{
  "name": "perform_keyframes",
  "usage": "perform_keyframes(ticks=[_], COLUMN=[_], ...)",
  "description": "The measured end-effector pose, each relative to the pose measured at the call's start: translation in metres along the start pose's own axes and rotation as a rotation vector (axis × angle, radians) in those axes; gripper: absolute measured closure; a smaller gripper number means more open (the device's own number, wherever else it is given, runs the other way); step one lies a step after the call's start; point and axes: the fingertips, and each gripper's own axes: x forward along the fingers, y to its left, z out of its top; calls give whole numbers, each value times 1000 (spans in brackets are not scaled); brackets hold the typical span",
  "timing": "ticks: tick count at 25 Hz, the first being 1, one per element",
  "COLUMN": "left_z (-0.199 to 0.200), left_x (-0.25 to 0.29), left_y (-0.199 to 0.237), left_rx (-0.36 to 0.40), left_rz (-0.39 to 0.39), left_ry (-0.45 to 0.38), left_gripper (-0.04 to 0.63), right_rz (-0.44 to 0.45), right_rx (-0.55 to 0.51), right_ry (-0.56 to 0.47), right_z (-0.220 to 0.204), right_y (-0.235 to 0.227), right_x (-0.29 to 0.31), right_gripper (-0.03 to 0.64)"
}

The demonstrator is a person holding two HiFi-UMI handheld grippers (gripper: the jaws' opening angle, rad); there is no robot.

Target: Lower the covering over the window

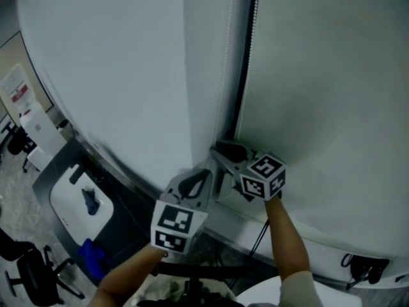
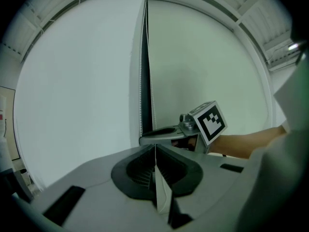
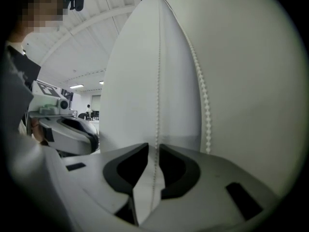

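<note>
Left gripper (image 1: 202, 174): fingers pressed together, empty, just left of bead chain (image 3: 158, 100).
Bead chain: hangs between two blinds (image 1: 108, 69).
Right gripper (image 3: 155, 151): fingers slightly apart around chain; advice: pinch firmly, then pull straight down.

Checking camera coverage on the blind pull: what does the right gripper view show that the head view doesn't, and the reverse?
Right gripper view only: the chain passes between the right gripper's parted jaws, a second strand lies beside it on the blind, and ceiling lights show behind.
Head view only: the floor, chairs and the right gripper's marker cube.
Shared: the blinds and the left gripper.
</note>
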Motion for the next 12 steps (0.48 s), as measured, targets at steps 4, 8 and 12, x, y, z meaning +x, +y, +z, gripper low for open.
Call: perform_keyframes(ticks=[4,8,12], left_z=[0,6,18], left_x=[0,-1,-6], left_y=[3,1,0], left_rx=[-9,-3,16], left_rz=[9,-7,-44], left_ry=[-3,-20,-53], left_gripper=[574,574,574], right_rz=[66,31,-17], right_rx=[28,46,43], right_ry=[-39,-57,-76], right_z=[-1,1,8], right_y=[3,6,14], right_x=[2,-1,-15], right_gripper=[579,600,601])
